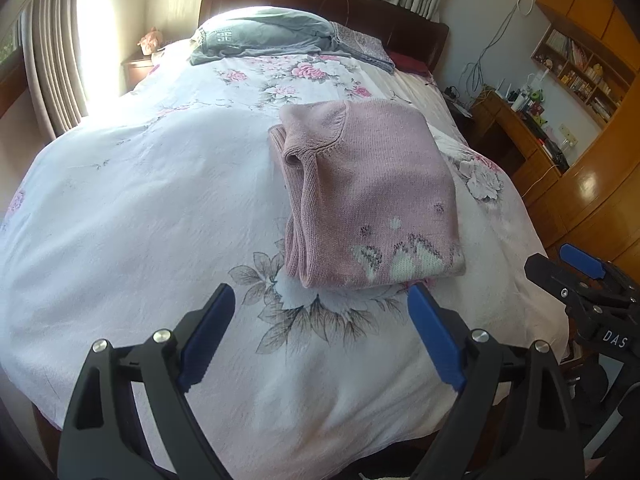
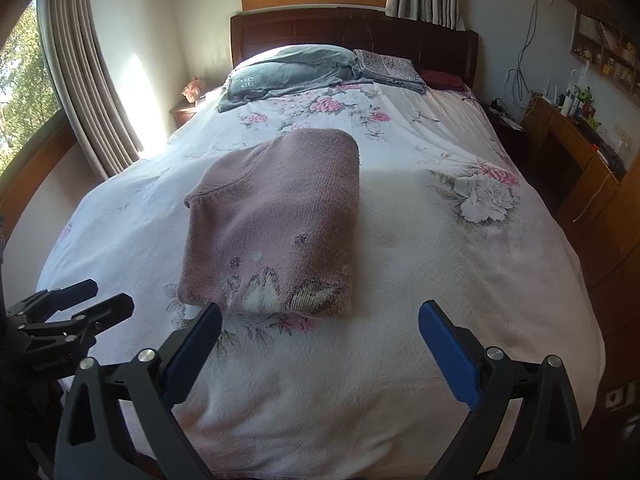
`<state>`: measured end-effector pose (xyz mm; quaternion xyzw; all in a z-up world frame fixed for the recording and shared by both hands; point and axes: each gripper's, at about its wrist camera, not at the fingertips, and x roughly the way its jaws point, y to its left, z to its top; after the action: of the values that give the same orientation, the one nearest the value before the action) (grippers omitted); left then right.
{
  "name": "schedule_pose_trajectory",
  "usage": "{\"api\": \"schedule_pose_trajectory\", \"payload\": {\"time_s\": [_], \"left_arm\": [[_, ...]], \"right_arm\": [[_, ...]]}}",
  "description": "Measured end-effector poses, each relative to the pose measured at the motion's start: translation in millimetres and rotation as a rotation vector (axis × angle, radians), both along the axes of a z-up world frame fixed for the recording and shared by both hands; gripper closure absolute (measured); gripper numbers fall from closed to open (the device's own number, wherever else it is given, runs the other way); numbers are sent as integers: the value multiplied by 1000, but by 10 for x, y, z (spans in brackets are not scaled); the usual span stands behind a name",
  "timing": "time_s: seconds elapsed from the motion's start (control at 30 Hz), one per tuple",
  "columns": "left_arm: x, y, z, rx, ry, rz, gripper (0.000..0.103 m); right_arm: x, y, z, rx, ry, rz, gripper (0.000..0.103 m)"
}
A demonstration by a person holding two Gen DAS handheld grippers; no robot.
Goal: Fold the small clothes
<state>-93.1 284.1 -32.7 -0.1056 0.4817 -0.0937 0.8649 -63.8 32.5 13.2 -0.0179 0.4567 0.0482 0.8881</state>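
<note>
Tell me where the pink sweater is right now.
The folded pink sweater lies on the floral bedspread near the foot of the bed, just beyond both open grippers. In the left wrist view it sits right of centre; in the right wrist view, left of centre.

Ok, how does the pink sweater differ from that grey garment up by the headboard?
The pink sweater is folded into a neat rectangular block near the foot of the bed; the grey garment lies loose and rumpled at the head end. The sweater is a pink knit with a white pattern along its near edge; the grey one looks smooth, with a small square print. Both rest on the floral bedspread, and neither gripper touches them.
</note>
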Motion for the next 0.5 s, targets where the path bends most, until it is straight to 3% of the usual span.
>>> {"api": "schedule_pose_trajectory", "payload": {"time_s": [0.5], "left_arm": [[-118,-61,-26,10,10,-7,15]], "right_arm": [[-85,-6,-54,9,25,-4,4]]}}
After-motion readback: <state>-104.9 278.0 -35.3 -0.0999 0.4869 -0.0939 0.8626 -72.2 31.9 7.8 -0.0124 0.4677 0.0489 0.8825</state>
